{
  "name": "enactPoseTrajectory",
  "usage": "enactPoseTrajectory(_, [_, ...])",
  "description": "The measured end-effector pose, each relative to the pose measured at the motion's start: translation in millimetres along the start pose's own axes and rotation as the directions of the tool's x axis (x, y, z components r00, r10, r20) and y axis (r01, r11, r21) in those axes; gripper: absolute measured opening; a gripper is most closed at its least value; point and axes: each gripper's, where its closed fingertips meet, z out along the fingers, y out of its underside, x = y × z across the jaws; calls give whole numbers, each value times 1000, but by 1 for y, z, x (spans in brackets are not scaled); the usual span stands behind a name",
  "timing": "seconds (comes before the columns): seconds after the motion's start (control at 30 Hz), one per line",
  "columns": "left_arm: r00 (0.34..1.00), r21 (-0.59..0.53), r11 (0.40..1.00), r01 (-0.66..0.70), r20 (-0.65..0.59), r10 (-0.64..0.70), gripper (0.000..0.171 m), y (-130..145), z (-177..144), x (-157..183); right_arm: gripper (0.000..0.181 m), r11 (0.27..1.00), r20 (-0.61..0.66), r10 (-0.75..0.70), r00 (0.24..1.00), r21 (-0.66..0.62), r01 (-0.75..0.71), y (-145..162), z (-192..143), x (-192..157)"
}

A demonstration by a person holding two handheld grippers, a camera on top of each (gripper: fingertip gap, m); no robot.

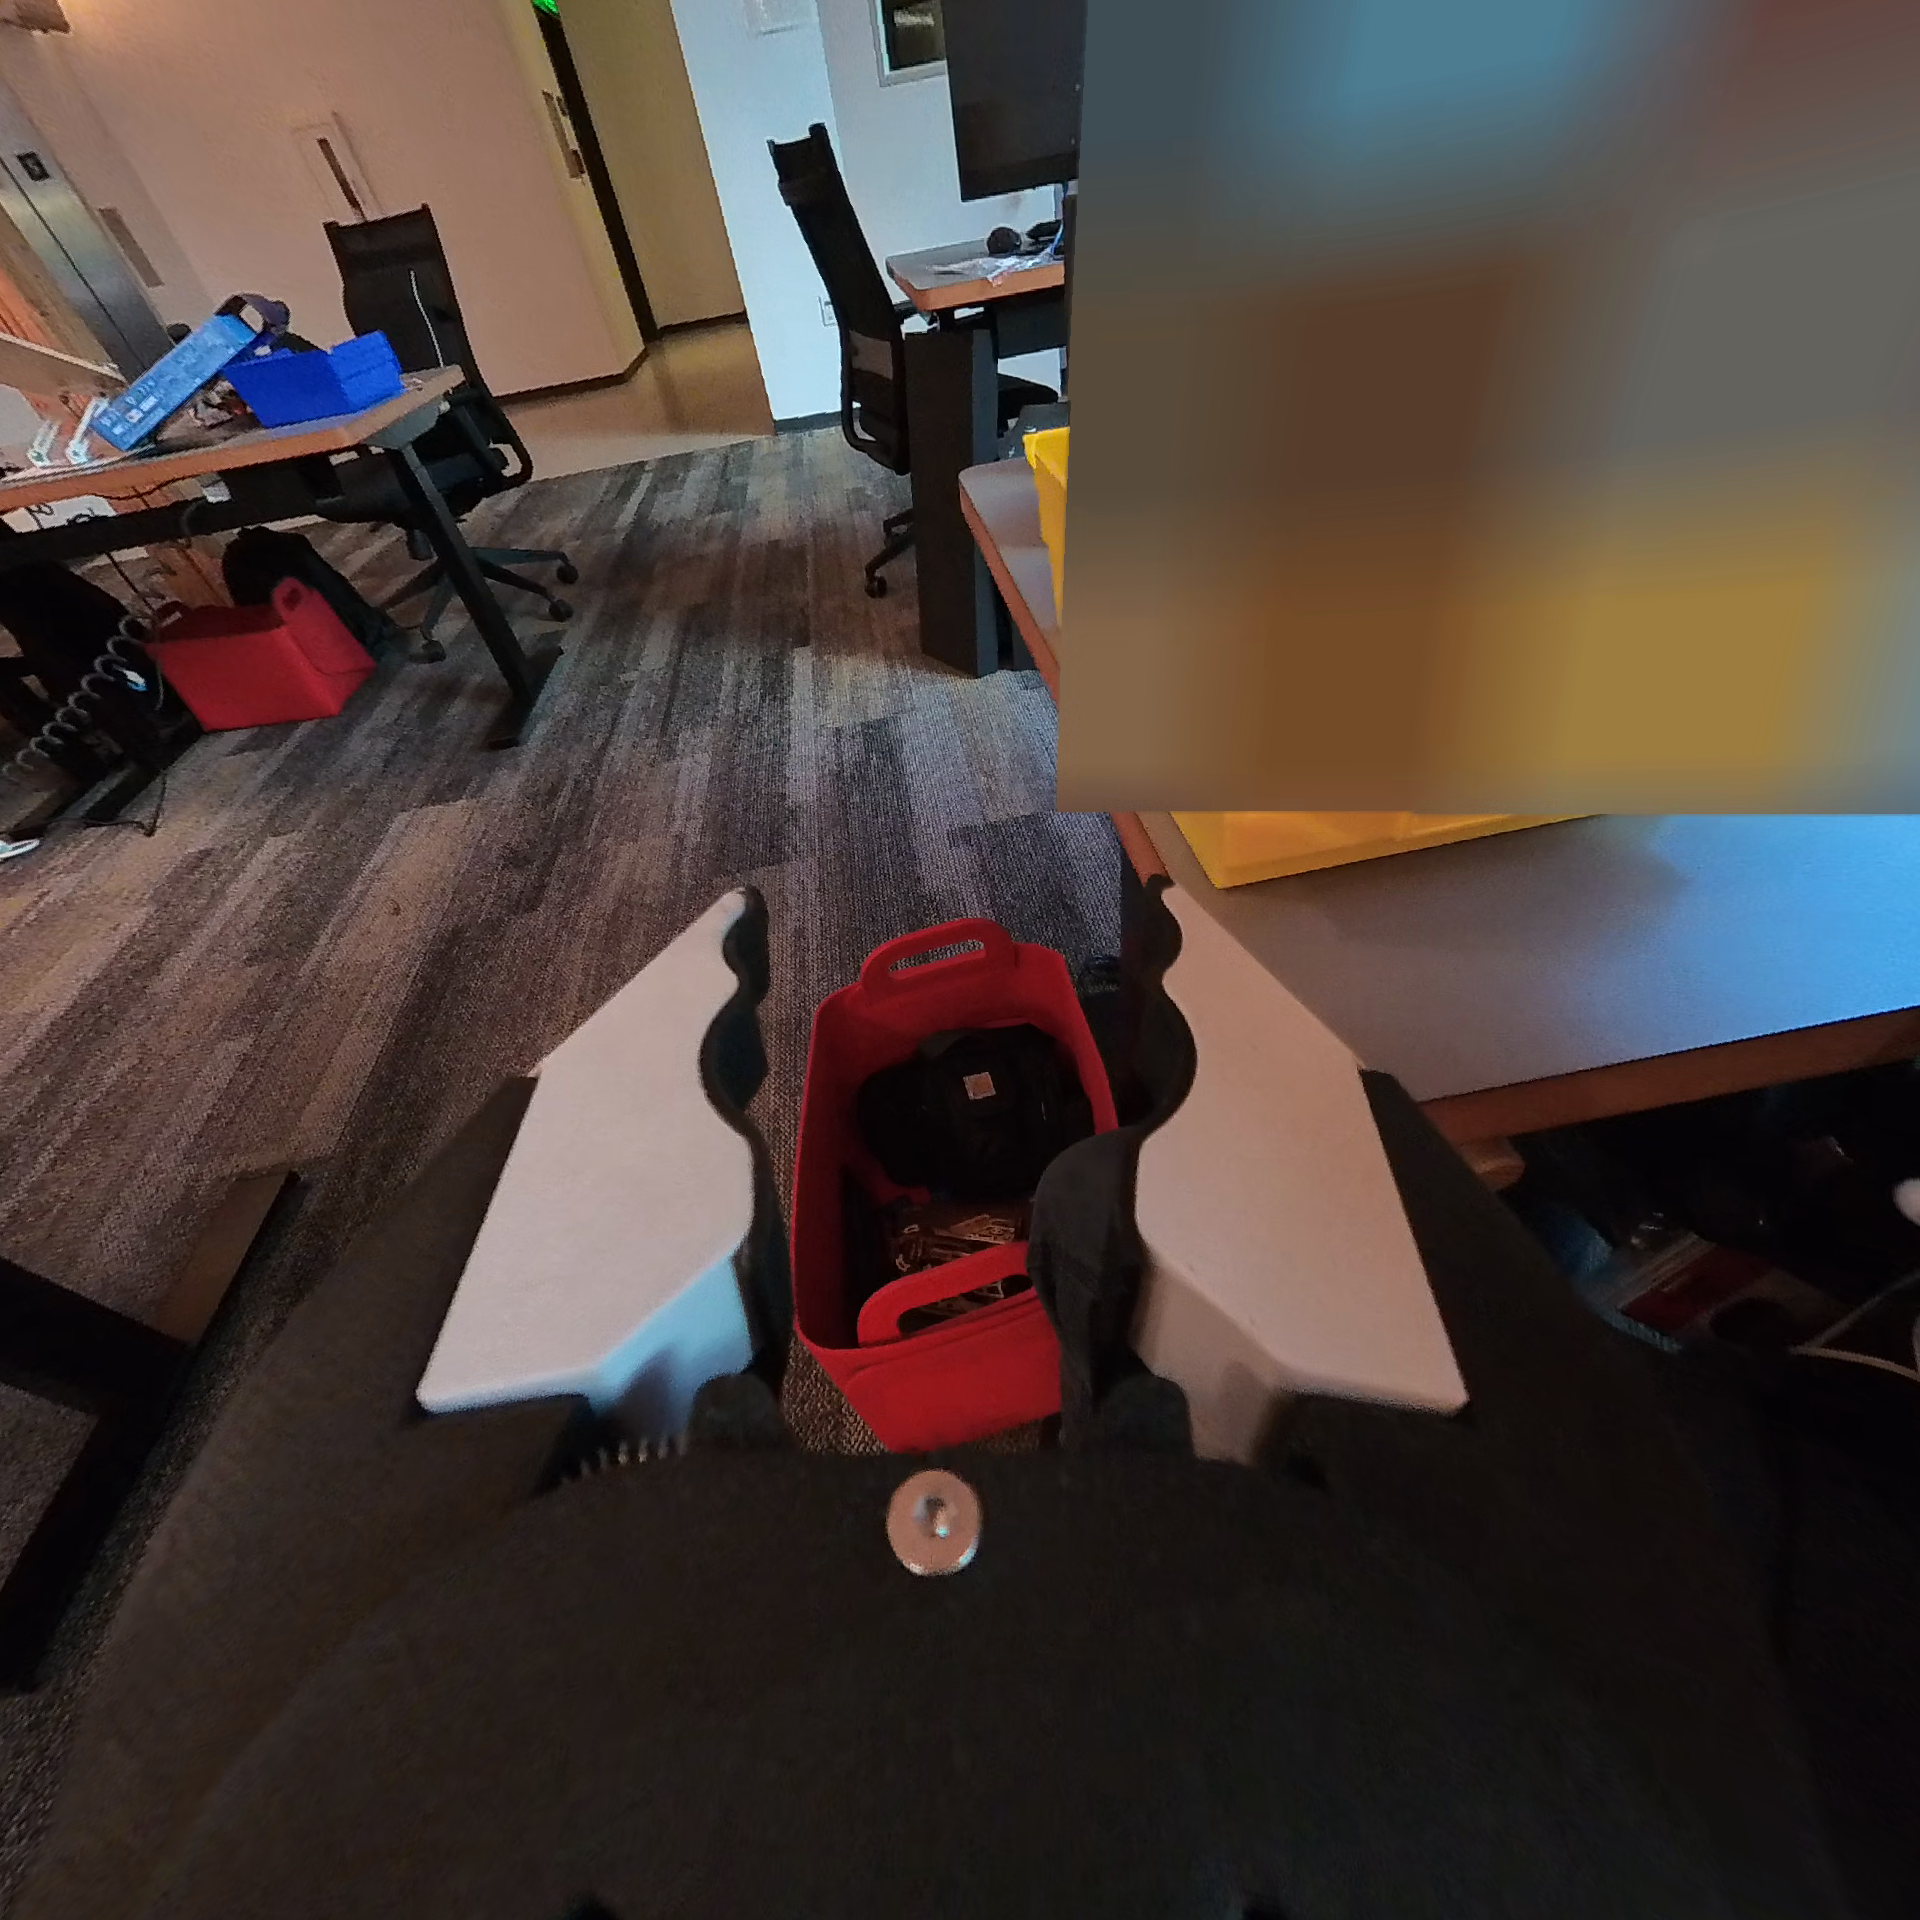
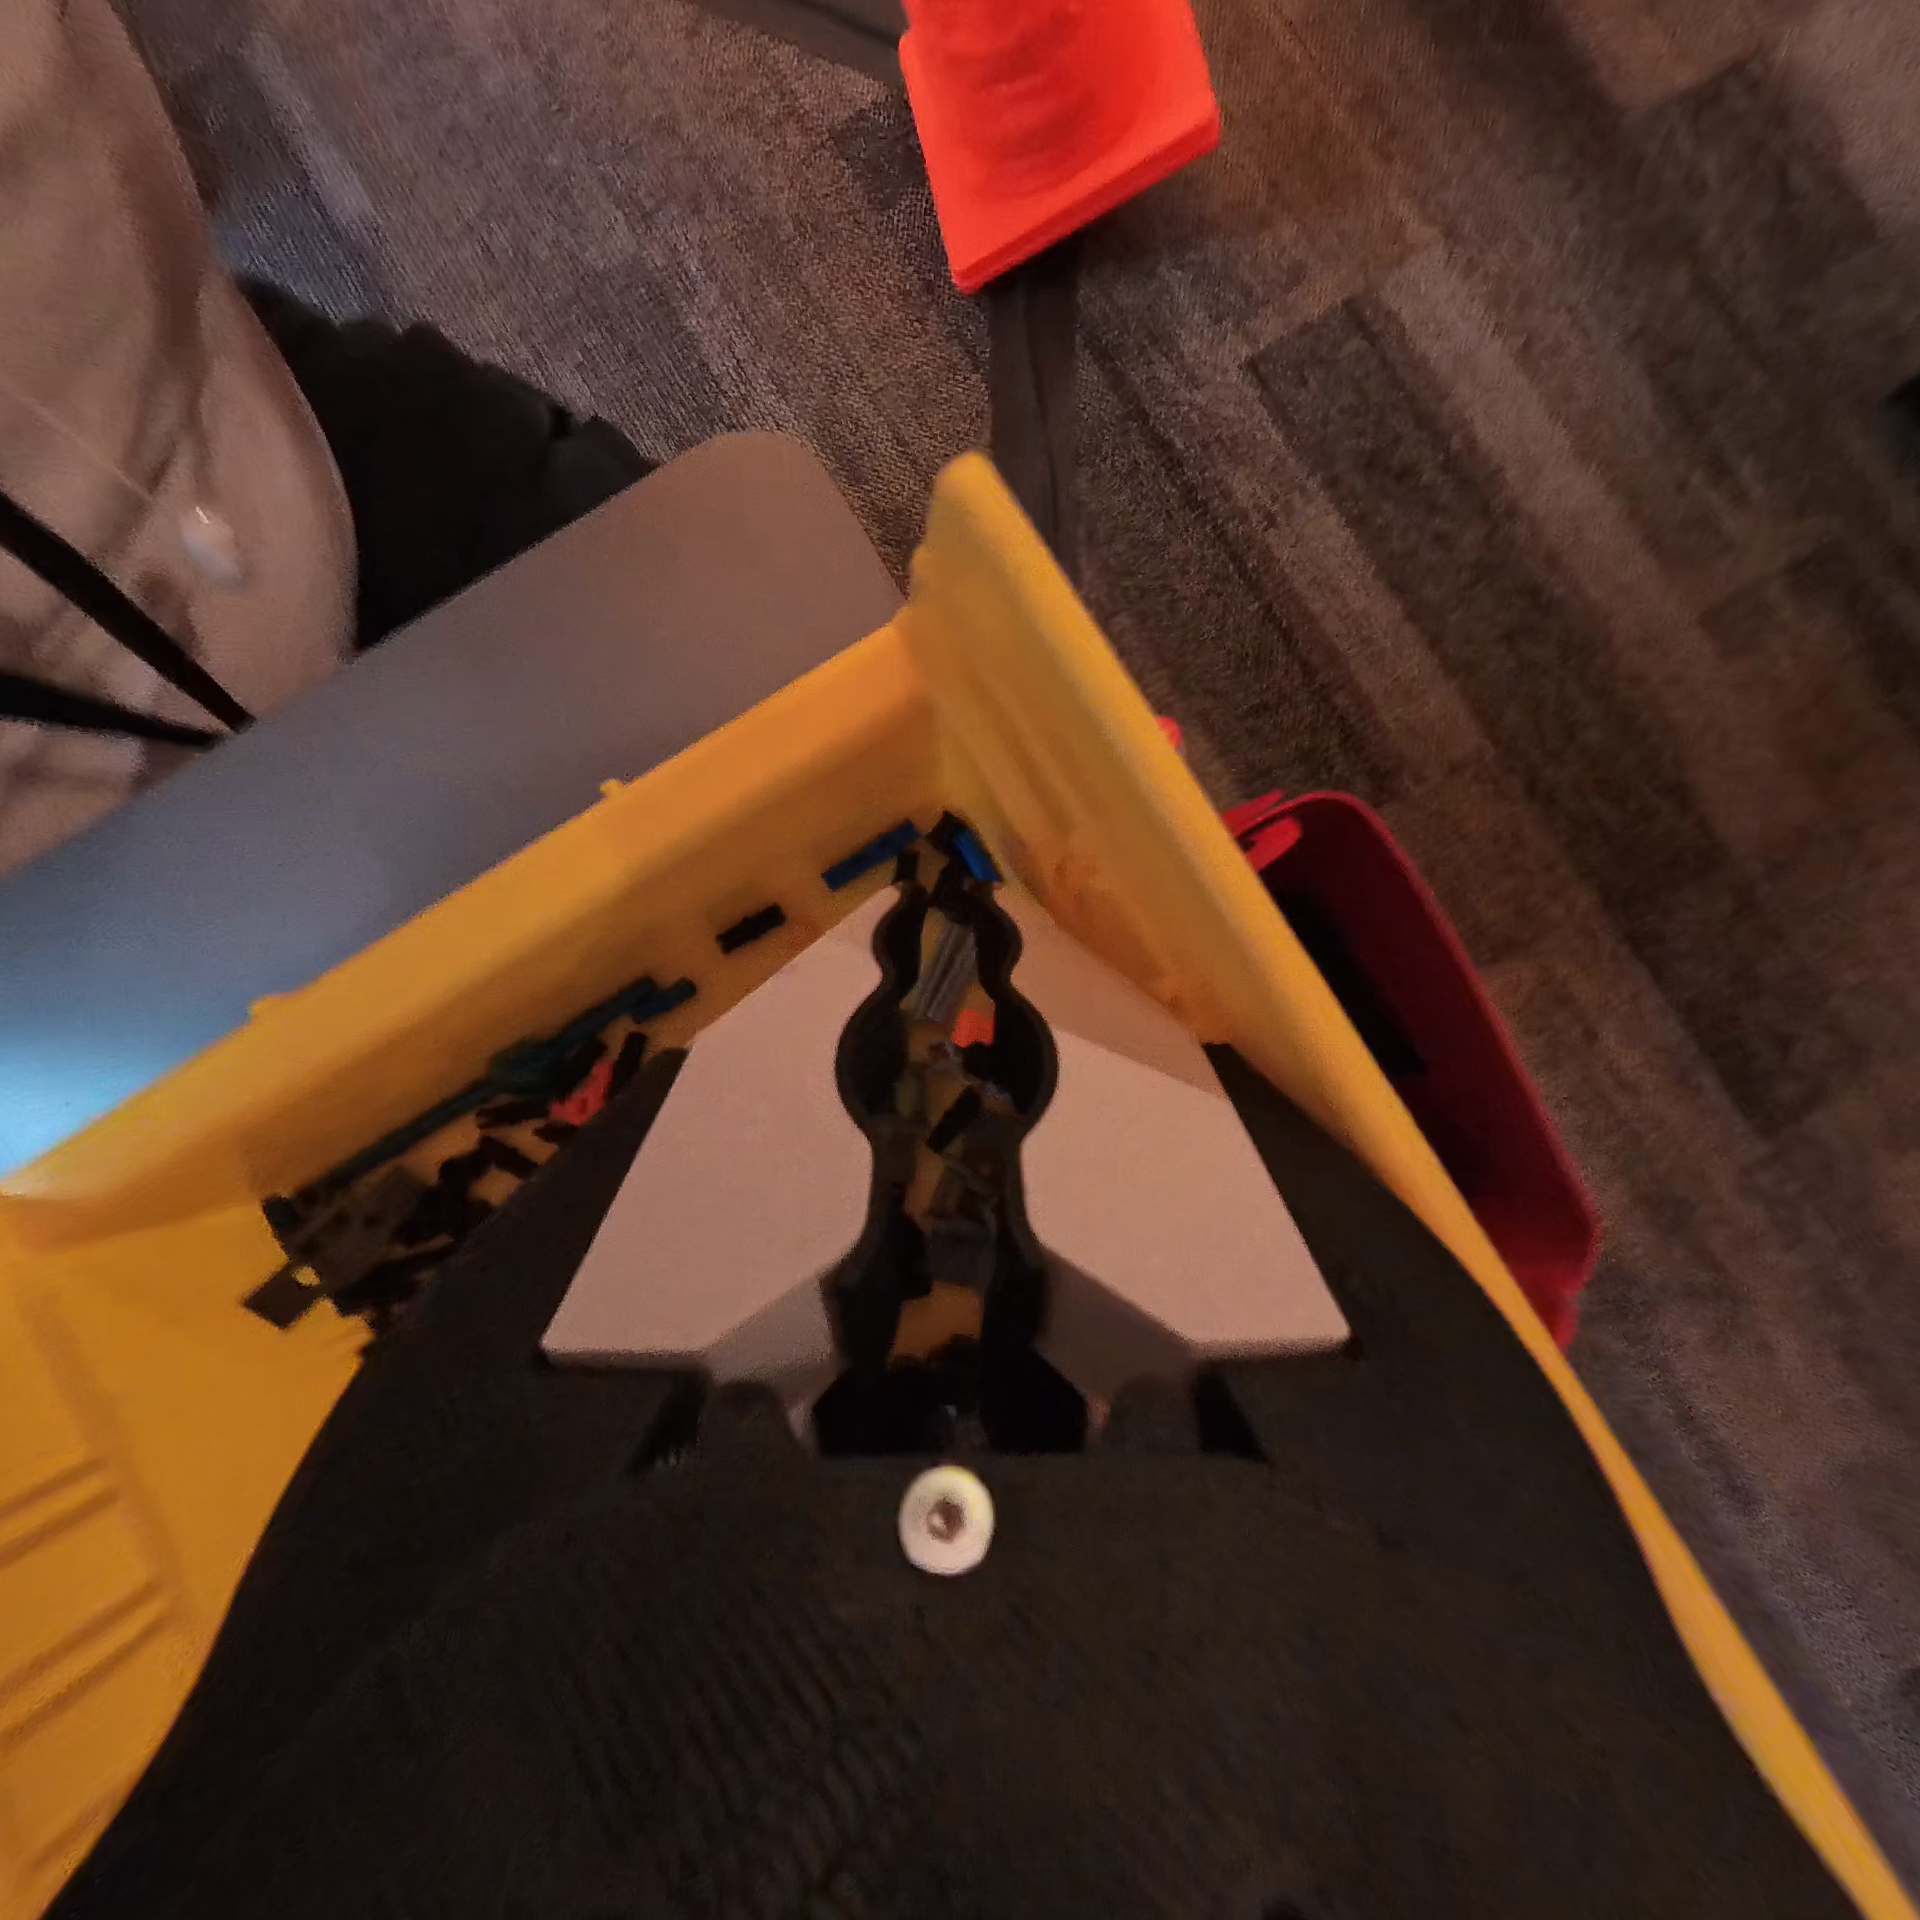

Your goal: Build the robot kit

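Observation:
My left gripper (image 1: 951, 904) is open, its white fingers (image 1: 623, 1174) wide apart. It hangs over a red bin (image 1: 831, 1195) on the carpet that holds a black bundle (image 1: 977, 1112) and dark small items. A dark cloth (image 1: 1081, 1247) hangs against the inside of its right finger. My right gripper (image 2: 943, 883) is inside a yellow bin (image 2: 1039, 707), tips in the far corner, jaws nearly together. Small black, blue and red pieces (image 2: 416, 1216) lie on the bin floor. A grey ridged piece (image 2: 945, 971) shows in the gap between the jaws; I cannot tell whether it is held.
The yellow bin (image 1: 1299, 847) stands on a grey table (image 1: 1558, 956) to the right of the left gripper. A dark red bin (image 2: 1455, 1039) and an orange-red box (image 2: 1049, 125) sit on the carpet. A person's torso (image 2: 125, 416) is at the table's far side. Desks and chairs (image 1: 862, 343) stand beyond.

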Motion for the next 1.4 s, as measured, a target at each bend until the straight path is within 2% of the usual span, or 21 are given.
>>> enactPoseTrajectory(0.13, [1000, -11, 1000, -4, -5, 4, 70, 2, 0, 1, 0, 966, 19, 259, 966, 19, -259, -1, 4, 3])
enactPoseTrajectory(0.27, [1000, -15, 1000, 5, -20, -5, 69, 5, 3, 3, 0, 846, 52, 525, 849, 75, -528, -8, 8, 2])
enactPoseTrajectory(0.37, [1000, -21, 1000, 3, -30, -3, 69, 8, 5, 4, 0, 777, 70, 611, 788, 134, -614, -14, 10, 0])
enactPoseTrajectory(0.47, [999, -19, 1000, 2, -36, -3, 68, 9, 4, 5, 0, 766, -89, 640, 763, 147, -626, 0, 13, 9])
enactPoseTrajectory(0.53, [999, -9, 1000, 2, -40, -2, 67, 8, 2, 6, 3, 767, -146, 642, 753, 159, -622, 1, 12, 7])
enactPoseTrajectory(0.6, [999, 1, 1000, 0, -43, 0, 67, 8, 0, 6, 18, 780, -191, 625, 757, 167, -603, -1, 10, 4])
enactPoseTrajectory(0.83, [998, 61, 998, 20, -63, -16, 65, 8, -7, 2, 29, 809, -384, 577, 721, 147, -569, 8, 13, 7])
enactPoseTrajectory(1.07, [998, 85, 996, 36, -56, -31, 64, 12, -20, -3, 27, 734, -386, 670, 634, 216, -644, 12, 18, 14])
enactPoseTrajectory(1.17, [998, 84, 995, 47, -56, -42, 63, 15, -23, -4, 13, 761, -495, 609, 620, 144, -633, 23, 13, 18])
enactPoseTrajectory(1.2, [997, 84, 995, 48, -56, -44, 63, 16, -23, -4, 15, 772, -530, 572, 625, 91, -630, 31, 12, 17])
enactPoseTrajectory(1.3, [998, 81, 996, 46, -56, -42, 64, 17, -24, -3, 15, 754, -542, 574, 614, 59, -654, 42, 4, 12])
enactPoseTrajectory(1.4, [998, 73, 996, 42, -52, -38, 64, 19, -25, -3, 16, 750, -485, 616, 621, 120, -650, 36, -4, 11])
